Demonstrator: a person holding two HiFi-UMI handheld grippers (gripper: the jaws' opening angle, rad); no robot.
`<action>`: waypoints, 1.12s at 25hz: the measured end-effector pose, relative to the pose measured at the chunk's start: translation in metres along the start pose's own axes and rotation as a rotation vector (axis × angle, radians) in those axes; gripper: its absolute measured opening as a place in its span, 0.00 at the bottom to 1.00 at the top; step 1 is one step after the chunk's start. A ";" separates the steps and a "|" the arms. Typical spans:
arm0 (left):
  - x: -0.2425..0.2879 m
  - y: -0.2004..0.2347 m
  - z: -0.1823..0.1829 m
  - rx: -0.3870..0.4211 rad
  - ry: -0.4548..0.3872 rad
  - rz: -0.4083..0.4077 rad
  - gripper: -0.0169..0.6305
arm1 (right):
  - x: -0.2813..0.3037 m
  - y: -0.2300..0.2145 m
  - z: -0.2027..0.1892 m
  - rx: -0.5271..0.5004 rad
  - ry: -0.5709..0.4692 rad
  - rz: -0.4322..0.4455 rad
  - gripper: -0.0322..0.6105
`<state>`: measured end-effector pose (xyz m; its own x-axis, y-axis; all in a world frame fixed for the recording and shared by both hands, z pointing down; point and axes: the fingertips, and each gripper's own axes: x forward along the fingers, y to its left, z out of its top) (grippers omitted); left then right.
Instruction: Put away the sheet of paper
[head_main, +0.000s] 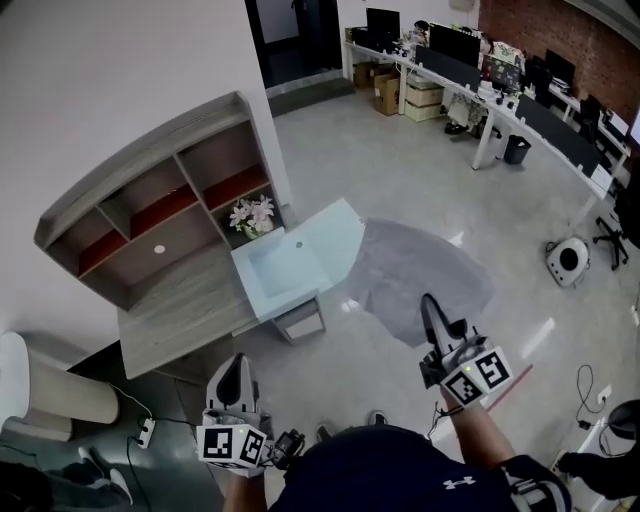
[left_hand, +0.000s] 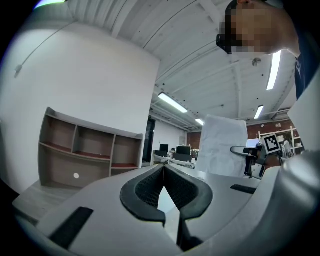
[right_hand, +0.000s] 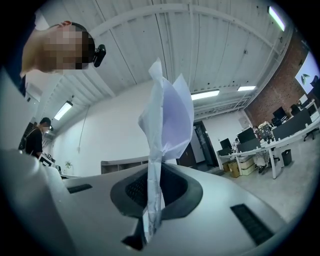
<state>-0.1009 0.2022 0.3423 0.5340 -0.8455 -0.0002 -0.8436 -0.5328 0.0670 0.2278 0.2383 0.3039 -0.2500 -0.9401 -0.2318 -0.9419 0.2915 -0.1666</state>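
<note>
The right gripper (right_hand: 152, 181) has its fingers clamped on the sheet of paper (right_hand: 168, 114); the left gripper (left_hand: 163, 169) has its fingers closed, empty.

The right gripper (head_main: 430, 305) grips a grey sheet of paper (head_main: 420, 262) by its near edge. The left gripper (head_main: 237, 365) hangs off the desk (head_main: 180, 300) at its near edge; flowers (head_main: 252, 214) stand in the shelf (head_main: 140, 185), in its lower right compartment.

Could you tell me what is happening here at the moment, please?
A person stands holding a claw in each hand. The right claw is shut on a sheet of paper, which sticks out beyond its jaws. The left claw is shut and empty. A desk with open shelves stands ahead to the left; the paper is not yet put away.
</note>
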 end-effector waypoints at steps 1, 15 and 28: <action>0.000 0.000 0.001 0.002 0.000 0.003 0.05 | 0.000 0.000 0.001 0.003 -0.002 0.003 0.07; 0.008 -0.036 0.001 0.011 0.014 0.081 0.05 | -0.011 -0.048 0.003 0.037 0.024 0.035 0.07; 0.003 -0.041 -0.018 0.001 0.050 0.164 0.05 | -0.013 -0.082 -0.017 0.064 0.077 0.030 0.07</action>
<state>-0.0640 0.2221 0.3573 0.3910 -0.9185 0.0600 -0.9198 -0.3876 0.0606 0.3043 0.2237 0.3366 -0.2964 -0.9410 -0.1632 -0.9182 0.3278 -0.2224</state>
